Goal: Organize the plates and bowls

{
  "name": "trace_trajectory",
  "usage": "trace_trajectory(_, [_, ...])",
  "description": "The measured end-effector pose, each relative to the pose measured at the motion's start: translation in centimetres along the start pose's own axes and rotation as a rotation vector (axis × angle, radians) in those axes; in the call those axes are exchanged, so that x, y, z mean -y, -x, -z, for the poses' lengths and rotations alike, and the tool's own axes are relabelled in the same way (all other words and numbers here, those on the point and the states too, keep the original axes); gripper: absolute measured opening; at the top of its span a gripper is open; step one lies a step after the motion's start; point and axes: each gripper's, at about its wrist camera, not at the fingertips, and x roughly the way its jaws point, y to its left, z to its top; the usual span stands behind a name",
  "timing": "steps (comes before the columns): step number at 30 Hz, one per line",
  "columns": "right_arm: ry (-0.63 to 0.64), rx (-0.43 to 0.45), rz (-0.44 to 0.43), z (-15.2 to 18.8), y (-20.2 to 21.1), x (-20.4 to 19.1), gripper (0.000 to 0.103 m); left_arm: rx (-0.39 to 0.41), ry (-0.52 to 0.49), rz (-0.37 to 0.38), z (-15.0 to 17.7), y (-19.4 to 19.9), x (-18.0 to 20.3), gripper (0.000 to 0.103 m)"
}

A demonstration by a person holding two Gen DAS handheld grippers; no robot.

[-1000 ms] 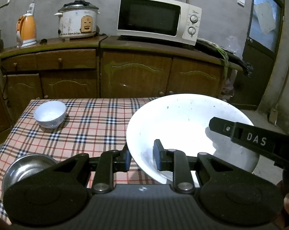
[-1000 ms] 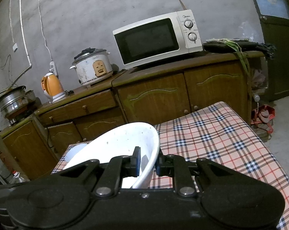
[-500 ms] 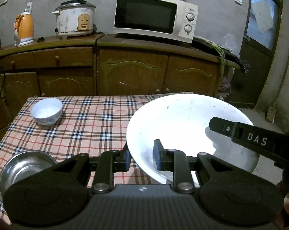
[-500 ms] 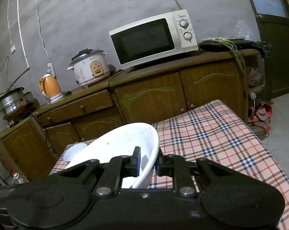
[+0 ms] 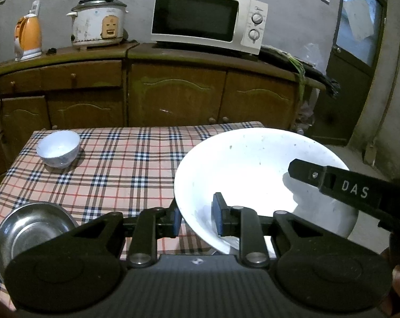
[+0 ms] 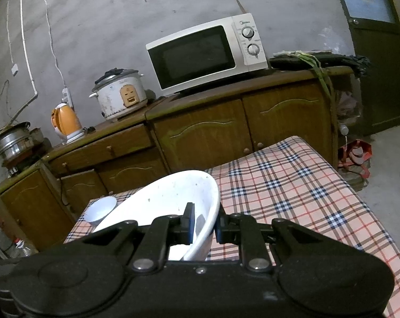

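Both claws clenched the rim of the large white ceramic bowl [image 5: 253, 169], held above the plaid-clothed table [image 5: 125, 169]: the left gripper [image 5: 197, 218] at its near-left edge, the right gripper [image 6: 204, 224] on its right edge. Left of that bowl sat a round steel bowl [image 5: 27, 232]; farther back, a small white bowl [image 5: 58, 148].

Bare grey wall [image 6: 99, 21] behind, dim light, cables running down it to an orange kettle [image 5: 28, 37]. Along the wall sits a long brown wooden cabinet [image 5: 173, 95] carrying a white rice cooker [image 5: 98, 23] and a white microwave [image 5: 208, 18]. On the right, a dark door [image 5: 356, 61] and concrete floor [image 6: 385, 148].
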Motion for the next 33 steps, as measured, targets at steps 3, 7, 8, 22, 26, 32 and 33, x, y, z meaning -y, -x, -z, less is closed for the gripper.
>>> trace_trajectory(3, [0.002, 0.002, 0.003, 0.1, 0.2, 0.2, 0.021, -0.001, -0.001, 0.004, 0.1, 0.0, 0.1, 0.025])
trace_trajectory(7, [0.001, 0.002, 0.004, 0.1, 0.4, 0.2, 0.021, -0.001, -0.003, 0.008, 0.3, 0.1, 0.2, 0.025])
trace_trajectory(8, [0.0, 0.002, 0.004, 0.1, 0.4, 0.2, 0.021, -0.002, -0.002, 0.009, 0.3, 0.1, 0.2, 0.025])
trace_trajectory(22, [0.003, -0.001, 0.02, 0.5, 1.1, 1.1, 0.021, -0.012, -0.003, 0.023, 0.8, 0.2, 0.8, 0.025])
trace_trajectory(26, [0.0, -0.004, 0.024, 0.6, 1.3, 1.2, 0.021, -0.015, -0.006, 0.026, 0.9, 0.2, 1.0, 0.025])
trace_trajectory(32, [0.004, -0.01, 0.034, 1.0, 1.5, 1.5, 0.021, -0.024, -0.013, 0.032, 1.4, 0.1, 1.2, 0.025])
trace_trajectory(33, [0.004, -0.011, 0.036, 1.1, 1.5, 1.6, 0.021, -0.026, -0.012, 0.034, 1.4, 0.1, 1.3, 0.025])
